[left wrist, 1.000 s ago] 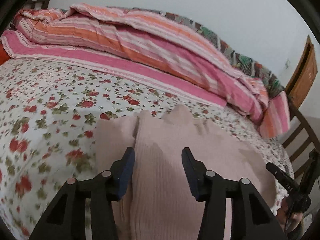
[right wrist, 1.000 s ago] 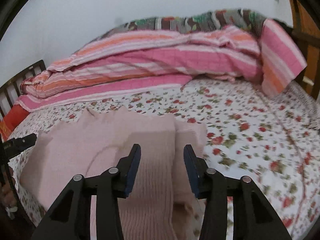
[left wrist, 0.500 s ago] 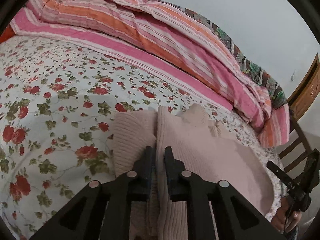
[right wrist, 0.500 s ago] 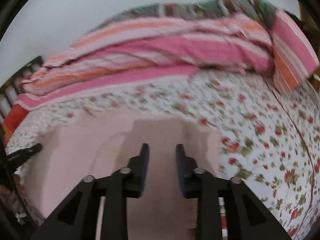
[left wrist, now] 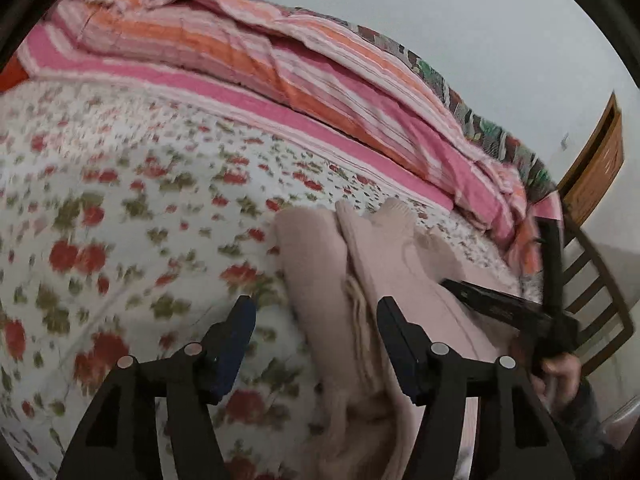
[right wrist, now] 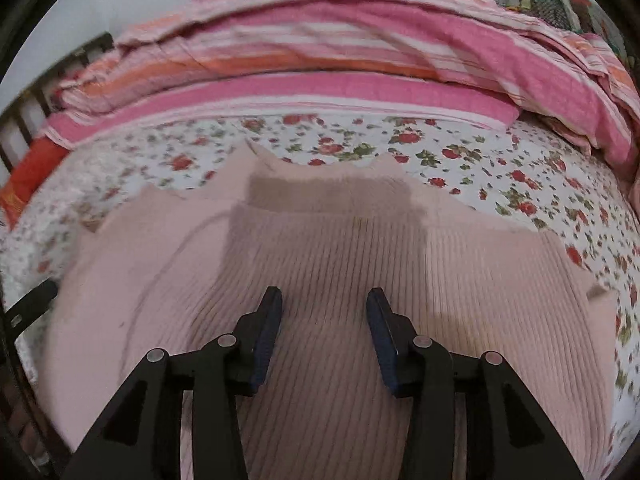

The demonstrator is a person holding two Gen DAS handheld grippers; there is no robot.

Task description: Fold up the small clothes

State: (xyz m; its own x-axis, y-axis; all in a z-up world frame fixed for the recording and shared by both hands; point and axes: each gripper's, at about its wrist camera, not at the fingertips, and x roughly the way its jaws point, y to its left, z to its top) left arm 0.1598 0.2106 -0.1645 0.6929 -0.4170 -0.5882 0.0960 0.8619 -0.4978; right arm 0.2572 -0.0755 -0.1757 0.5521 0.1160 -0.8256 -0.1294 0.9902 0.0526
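Pink ribbed sweater [right wrist: 328, 256] spread on floral bed [right wrist: 500, 168], right hand-held gripper [right wrist: 324, 312] open above its near middle, left hand-held gripper [left wrist: 316, 320] open, straddling its left folded edge

This is a bedroom in a home. A bed fills almost all of both views; its sheet [left wrist: 120, 208] is white with small red flowers and green leaves. At the far side of the bed lies a thick quilt [left wrist: 280, 64] in pink, orange and white stripes, bunched up along a plain pale wall [left wrist: 460, 12]. Behind the quilt a second blanket [left wrist: 480, 120] with a darker, many-coloured pattern shows its edge. A dark wooden bed frame with slats [right wrist: 24, 120] stands at one end, and a brown wooden door [left wrist: 596, 168] (only partly seen) is at the edge of the left wrist view.
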